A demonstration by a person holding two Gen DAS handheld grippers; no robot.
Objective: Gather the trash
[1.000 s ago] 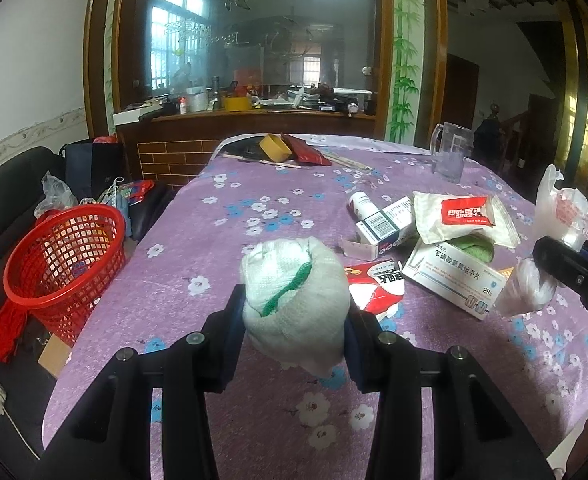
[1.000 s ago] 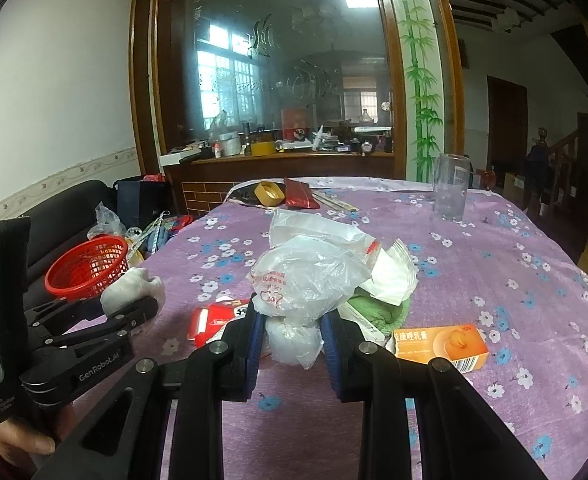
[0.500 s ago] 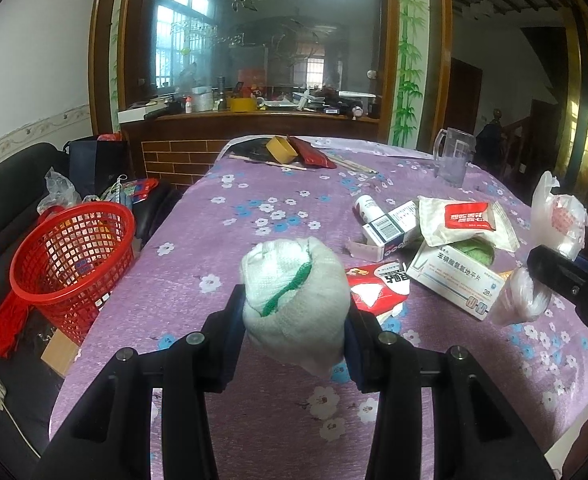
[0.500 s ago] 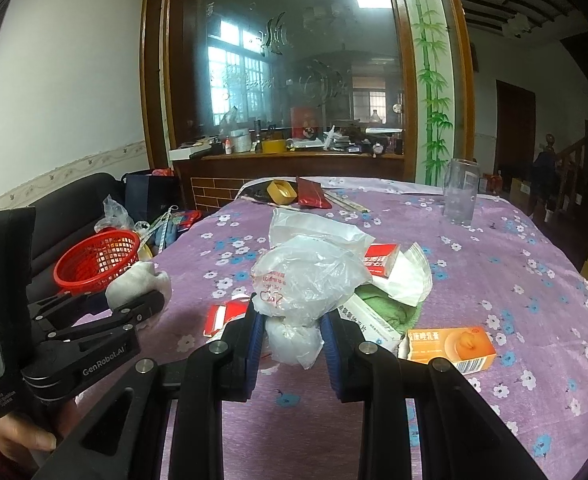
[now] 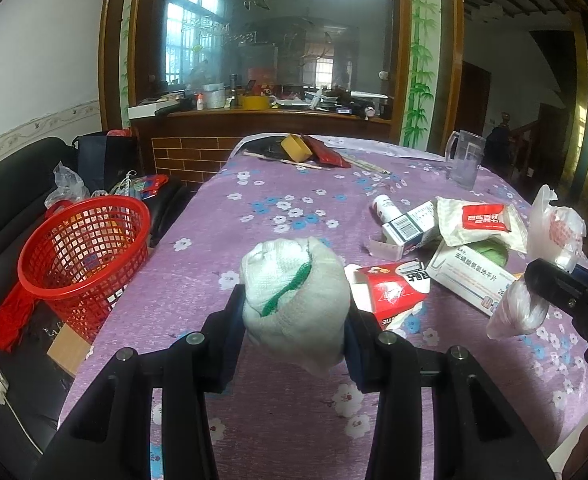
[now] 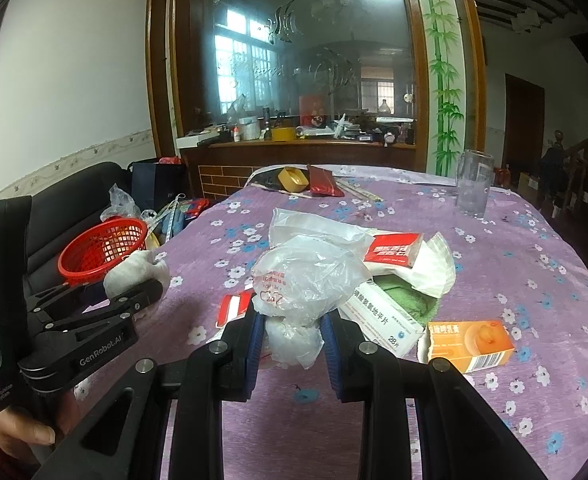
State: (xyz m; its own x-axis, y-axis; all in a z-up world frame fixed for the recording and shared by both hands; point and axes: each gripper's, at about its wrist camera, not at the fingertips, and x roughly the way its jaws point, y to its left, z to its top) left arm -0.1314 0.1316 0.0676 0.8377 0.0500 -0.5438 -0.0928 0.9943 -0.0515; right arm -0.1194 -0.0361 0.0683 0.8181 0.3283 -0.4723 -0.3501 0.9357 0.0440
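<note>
Home dining rm; floral-cloth table (image 5: 294,208); black sofa (image 5: 10,184); cluttered wood counter (image 6: 314,146)

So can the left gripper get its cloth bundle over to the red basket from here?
Probably yes. The left gripper is shut on the cloth bundle, and the red basket stands open-topped off the table's left edge, with only bare tablecloth between.

Before me the table (image 6: 514,248) wears a purple flowered cloth. At its centre lie boxes: a white box (image 6: 382,318), a red box (image 5: 390,290), an orange box (image 6: 470,344). A glass jug (image 6: 474,188) stands upper right.
</note>
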